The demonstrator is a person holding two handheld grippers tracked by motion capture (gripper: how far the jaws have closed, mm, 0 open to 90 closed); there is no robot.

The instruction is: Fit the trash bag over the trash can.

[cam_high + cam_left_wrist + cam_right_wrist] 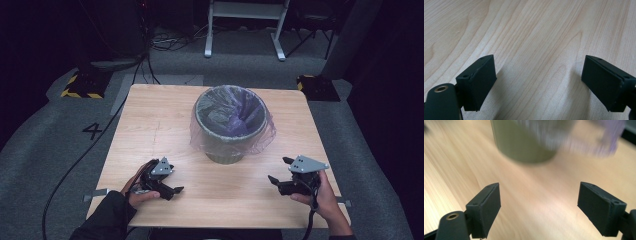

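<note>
Looking down from the high view, a grey bin (pixel 230 131) stands upright on the wooden surface (pixel 150 125), nearer the far edge than the near one and about midway between the side edges. A thin purple-tinted bag (pixel 264 134) lines it, folded over the rim and hanging loosely down the outer wall. The left claw (pixel 170 187) sits low near the near-left corner, held by a hand in a dark sleeve, its jaws apart. The right claw (pixel 278 171) is held near the near-right corner, jaws apart too, pointing toward the bin. Both are well apart from the bin and grip nothing.

In the left gripper view, the left claw (pixel 539 82) has its two black jaws spread wide over bare wood grain, with shadows under each jaw and nothing between them.

In the right gripper view, the right claw (pixel 539 207) is likewise wide open above the surface. Ahead of it, blurred, stands the lower wall of the bin (pixel 524 142), with the bag (pixel 599 142) hanging over its side at upper right.
</note>
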